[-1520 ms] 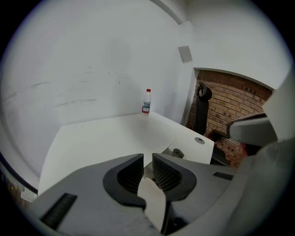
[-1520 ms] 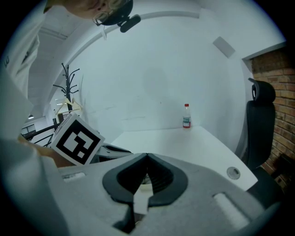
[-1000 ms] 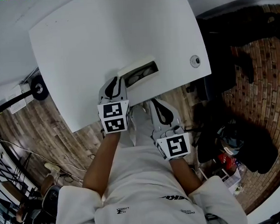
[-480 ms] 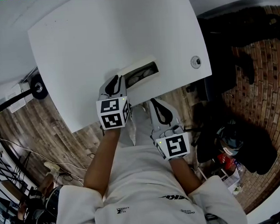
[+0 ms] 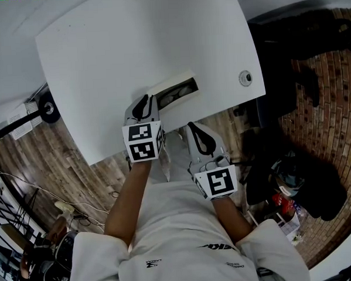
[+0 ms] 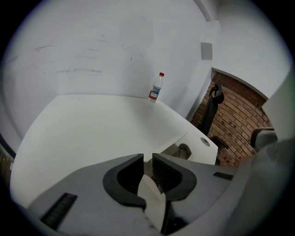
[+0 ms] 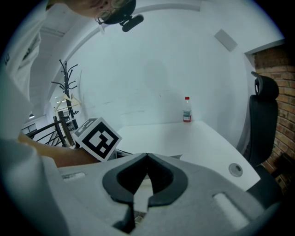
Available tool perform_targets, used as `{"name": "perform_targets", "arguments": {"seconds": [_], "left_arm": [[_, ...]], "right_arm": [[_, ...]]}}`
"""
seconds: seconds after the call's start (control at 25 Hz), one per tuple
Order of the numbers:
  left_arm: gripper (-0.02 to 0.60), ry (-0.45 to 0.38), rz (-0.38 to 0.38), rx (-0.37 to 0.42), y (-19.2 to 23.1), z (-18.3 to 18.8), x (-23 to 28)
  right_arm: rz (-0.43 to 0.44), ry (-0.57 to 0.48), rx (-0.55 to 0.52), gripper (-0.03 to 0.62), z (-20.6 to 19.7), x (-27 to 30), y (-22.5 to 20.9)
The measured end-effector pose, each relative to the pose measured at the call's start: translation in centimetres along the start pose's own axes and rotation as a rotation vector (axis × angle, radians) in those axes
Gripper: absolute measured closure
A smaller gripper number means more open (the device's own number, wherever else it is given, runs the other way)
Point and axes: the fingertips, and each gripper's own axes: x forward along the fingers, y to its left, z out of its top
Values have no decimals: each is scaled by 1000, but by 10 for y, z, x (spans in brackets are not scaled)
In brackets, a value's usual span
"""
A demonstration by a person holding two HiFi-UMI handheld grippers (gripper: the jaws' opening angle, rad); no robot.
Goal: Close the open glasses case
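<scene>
The open glasses case (image 5: 174, 91) lies near the white table's front edge, its pale lid raised and glasses inside. My left gripper (image 5: 144, 98) rests over the table at the case's left end. In the left gripper view the case (image 6: 182, 148) sits just ahead and to the right of the left gripper (image 6: 148, 159), whose jaws stand a narrow gap apart with nothing between them. My right gripper (image 5: 193, 126) hangs just off the table's front edge, below the case. In its own view the right gripper (image 7: 146, 156) has its tips touching and holds nothing.
A small bottle (image 6: 156, 86) stands at the table's far edge, also seen as the bottle (image 7: 186, 109). A round cable grommet (image 5: 244, 77) sits right of the case. A dark office chair (image 7: 260, 115) stands beside the table on the right. The table (image 5: 129, 45) is bare white.
The left gripper has shifted very slightly toward the case. The right gripper and the case have stayed put.
</scene>
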Motion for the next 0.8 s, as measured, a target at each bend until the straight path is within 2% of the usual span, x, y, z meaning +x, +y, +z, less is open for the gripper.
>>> {"name": "perform_targets", "arguments": {"seconds": [0.8], "left_arm": [[526, -15, -1, 46, -12, -14, -10]], "right_arm": [[9, -6, -18, 592, -3, -15, 3]]}}
